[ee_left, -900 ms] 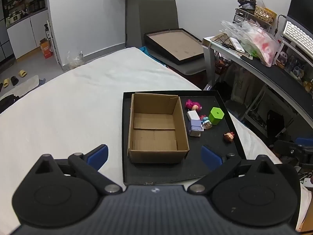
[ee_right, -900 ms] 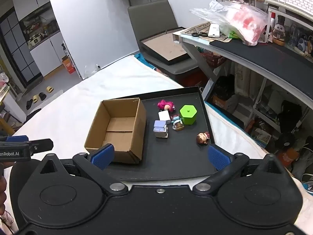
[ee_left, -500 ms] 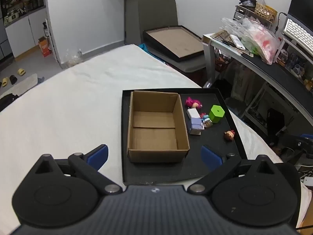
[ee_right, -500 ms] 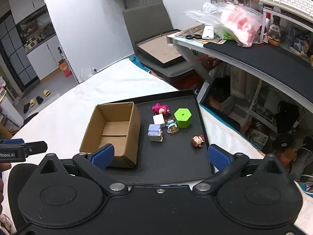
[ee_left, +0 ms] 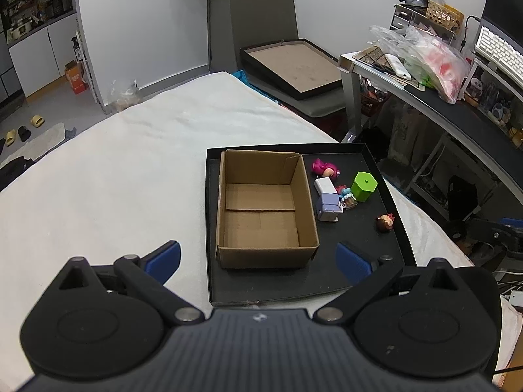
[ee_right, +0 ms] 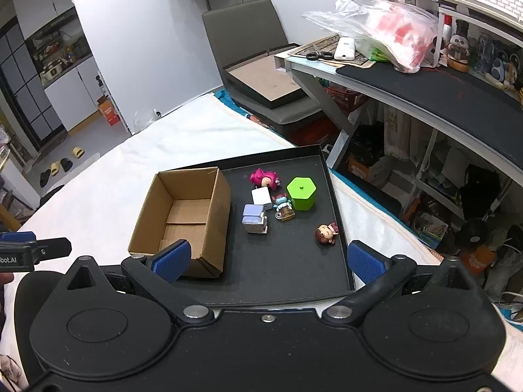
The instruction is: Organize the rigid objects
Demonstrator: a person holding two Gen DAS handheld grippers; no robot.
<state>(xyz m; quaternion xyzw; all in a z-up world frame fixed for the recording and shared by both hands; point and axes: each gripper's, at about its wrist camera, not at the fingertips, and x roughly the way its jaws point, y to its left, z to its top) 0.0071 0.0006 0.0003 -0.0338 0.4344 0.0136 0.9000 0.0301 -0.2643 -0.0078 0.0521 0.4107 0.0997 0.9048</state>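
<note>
1. Bed with white sheet carries everything; a shallow black rectangular tray sits at its right edge and serves as landmark.
2. Open brown cardboard box, empty, fills the tray's left half, upright, flaps gone or folded in.
3. Left gripper hangs above the tray's near edge, blue pads spread wide, nothing between them. Right gripper likewise wide apart and empty, near the tray's near right corner.
4. Toys lie loose on the tray's right half:
   - green hexagonal plastic pot, toward the far right;
   - pink plush-looking figure, at the far side, near the box wall;
   - lilac-and-white blocky figure, just beside the box;
   - white cube, just behind it;
   - small teal-haired figure with amber base, touching or nearly touching the pot;
   - brown-haired doll head, alone, well apart from the cluster.
5. Judgement: nothing boxed yet. Best start is the isolated doll head with the right gripper. Descend straight, pads either side, close gently, since round shapes squirt out. Leave the crowded cluster until neighbours are cleared.
</note>
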